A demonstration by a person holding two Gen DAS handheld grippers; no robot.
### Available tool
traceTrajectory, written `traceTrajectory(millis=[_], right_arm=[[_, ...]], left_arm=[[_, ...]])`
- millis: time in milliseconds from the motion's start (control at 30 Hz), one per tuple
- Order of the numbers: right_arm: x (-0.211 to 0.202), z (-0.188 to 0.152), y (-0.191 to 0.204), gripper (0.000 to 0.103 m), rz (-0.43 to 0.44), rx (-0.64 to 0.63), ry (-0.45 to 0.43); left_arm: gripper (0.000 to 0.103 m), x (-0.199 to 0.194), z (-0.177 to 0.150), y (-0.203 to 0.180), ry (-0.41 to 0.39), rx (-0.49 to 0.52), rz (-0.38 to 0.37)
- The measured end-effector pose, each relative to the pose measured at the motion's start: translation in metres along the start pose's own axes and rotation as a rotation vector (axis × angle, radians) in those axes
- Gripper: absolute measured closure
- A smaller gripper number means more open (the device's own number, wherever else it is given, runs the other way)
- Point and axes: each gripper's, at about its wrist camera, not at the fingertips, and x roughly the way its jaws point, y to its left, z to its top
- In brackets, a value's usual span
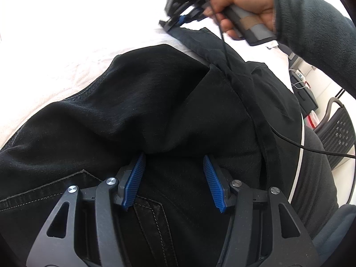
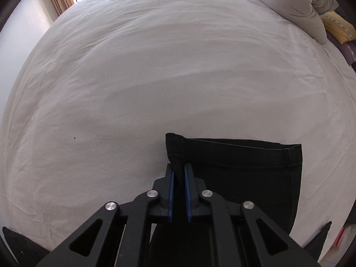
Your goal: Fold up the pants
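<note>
Blue ribbed pads [image 1: 135,180] of the left gripper [image 1: 174,155] stand wide apart at lower centre of the left wrist view, nothing pinched between them; their tips touch or sit just under a bunched fold of the black pants [image 1: 155,102], can't tell which. Waistband stitching and a seam run under the jaws at the bottom of the frame, so this is the waist end.

Right gripper [image 2: 178,166] at lower centre of its own view: jaws narrow, clamped on a pinch of black cloth at the corner of a leg hem [image 2: 233,146]. The hem spreads to lower right of the frame, partly lifted off the white bed sheet [image 2: 155,66]. In the left view that same gripper [image 1: 172,23] sits blurred at upper right, held by the person's hand [image 1: 247,6], with a leg strip trailing down from it to the main heap. A cable hangs across the cloth.

Grey pillow [image 2: 289,2] upper right of the right view, chair [image 1: 338,131] at right edge of the left view.

Judgement: step is carrying the hem over toward the waist. To do it well, the left should close on or pin the waistband so it doesn't drag, the right should keep its pinch tight and the leg taut, then lay the hem edge square on the waistband. Risks: leg twisting, cable snagging.
</note>
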Motion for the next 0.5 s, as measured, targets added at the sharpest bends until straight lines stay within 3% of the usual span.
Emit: traceTrajectory(millis=[233,500], right_arm=[[-0.09,-0.033,-0.081,0.098,0.092,0.162,-0.214],[-0.181,-0.157,-0.202,0.1,0.06,0.419,-0.465]], left_arm=[[0.05,0.002,-0.001,-0.008,-0.003,0.0,0.022],[0.05,0.006,-0.001,-0.02,0.006,0.017,0.07]])
